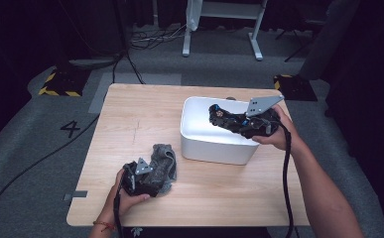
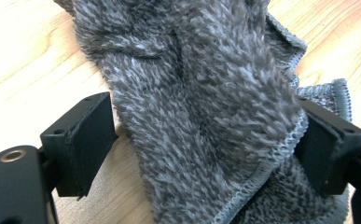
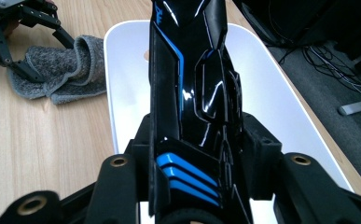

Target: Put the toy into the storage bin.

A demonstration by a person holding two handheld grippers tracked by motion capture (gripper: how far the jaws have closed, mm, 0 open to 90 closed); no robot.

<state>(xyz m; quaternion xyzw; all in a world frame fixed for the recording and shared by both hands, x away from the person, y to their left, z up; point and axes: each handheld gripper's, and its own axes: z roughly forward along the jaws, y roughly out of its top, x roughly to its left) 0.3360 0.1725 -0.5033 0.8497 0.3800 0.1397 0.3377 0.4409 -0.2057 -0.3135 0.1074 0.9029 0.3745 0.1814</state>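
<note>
Grey towel lies crumpled on the bench, between the left gripper's parted fingers (both touching its pile). The right gripper's fingers clamp a glossy black-and-blue toy above the white bin.

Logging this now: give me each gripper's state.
Left gripper: open, jaws astride the grey cloth.
Right gripper: shut on a black and blue toy, over the white bin.
</note>
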